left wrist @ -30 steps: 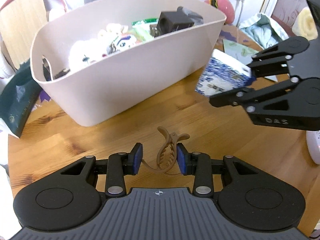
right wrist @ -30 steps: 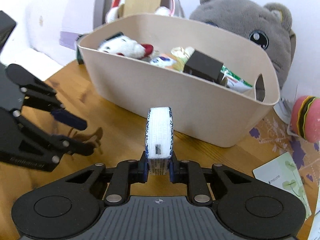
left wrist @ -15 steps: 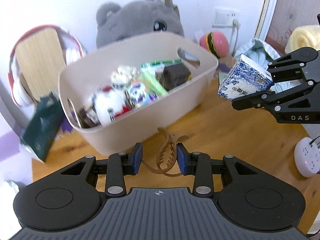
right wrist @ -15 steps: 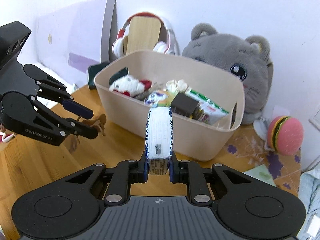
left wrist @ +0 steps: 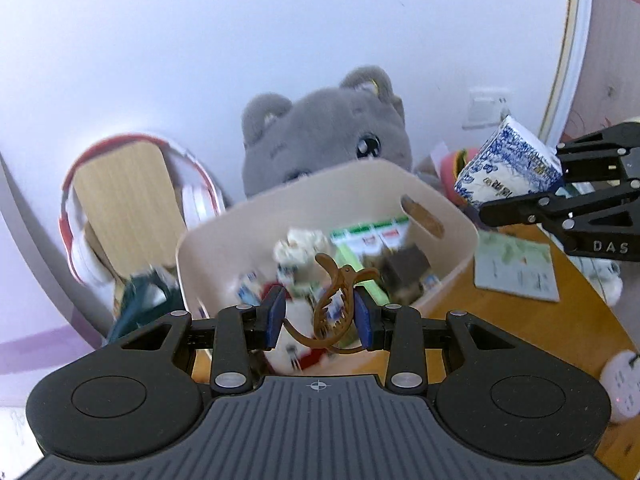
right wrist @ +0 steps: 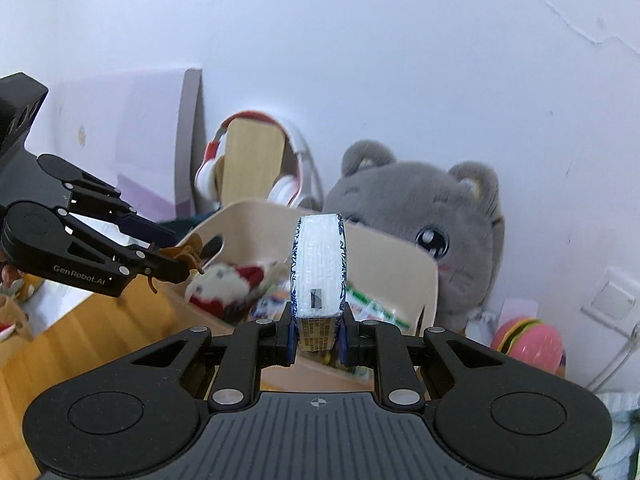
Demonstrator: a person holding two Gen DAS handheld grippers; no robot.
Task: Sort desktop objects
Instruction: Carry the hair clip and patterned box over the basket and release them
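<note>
My left gripper (left wrist: pixel 320 320) is shut on a brown hair claw clip (left wrist: pixel 334 308) and holds it in the air over the near side of the beige storage bin (left wrist: pixel 456 216). My right gripper (right wrist: pixel 318 340) is shut on a blue-and-white tissue pack (right wrist: pixel 319 264), held upright above the bin's right end (right wrist: pixel 404 268). The tissue pack (left wrist: pixel 508 172) and right gripper (left wrist: pixel 520 200) show at the right of the left wrist view. The left gripper (right wrist: pixel 168 256) with the clip (right wrist: pixel 188 250) shows at the left of the right wrist view. The bin holds several toys and packets.
A grey plush cat (left wrist: pixel 328 136) sits behind the bin. Red-and-white headphones on a wooden stand (right wrist: pixel 252 168) are back left. A hamburger toy (right wrist: pixel 528 344), a green leaflet (left wrist: pixel 516 268) and a white power strip (left wrist: pixel 624 384) lie on the wooden table (left wrist: pixel 592 320) to the right.
Both grippers have risen from table height with their objects and now hang above the bin. The clip left the tabletop in the left gripper.
</note>
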